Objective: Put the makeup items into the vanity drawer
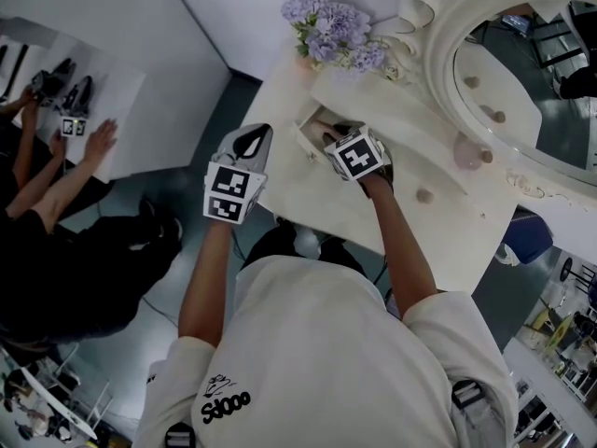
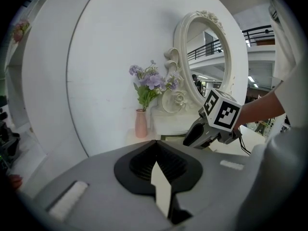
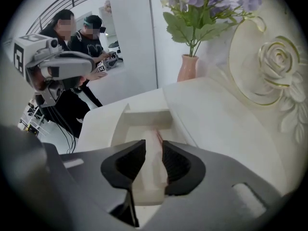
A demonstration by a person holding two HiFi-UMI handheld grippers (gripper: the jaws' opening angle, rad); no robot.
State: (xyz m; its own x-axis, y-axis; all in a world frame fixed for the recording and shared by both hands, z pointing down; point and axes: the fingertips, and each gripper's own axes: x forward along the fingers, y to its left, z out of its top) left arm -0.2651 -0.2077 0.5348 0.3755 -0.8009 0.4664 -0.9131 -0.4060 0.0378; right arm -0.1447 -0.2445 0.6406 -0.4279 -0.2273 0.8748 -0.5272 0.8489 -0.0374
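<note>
R gripper (image 3: 154, 150) over open vanity drawer (image 3: 143, 118), jaws apart, pale makeup item (image 3: 150, 179) between them. L gripper (image 2: 156, 148) left of drawer, jaws closed, empty.

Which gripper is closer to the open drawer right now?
Right. The right gripper points down into the drawer, while the left gripper hovers apart from it at the table's edge.
</note>
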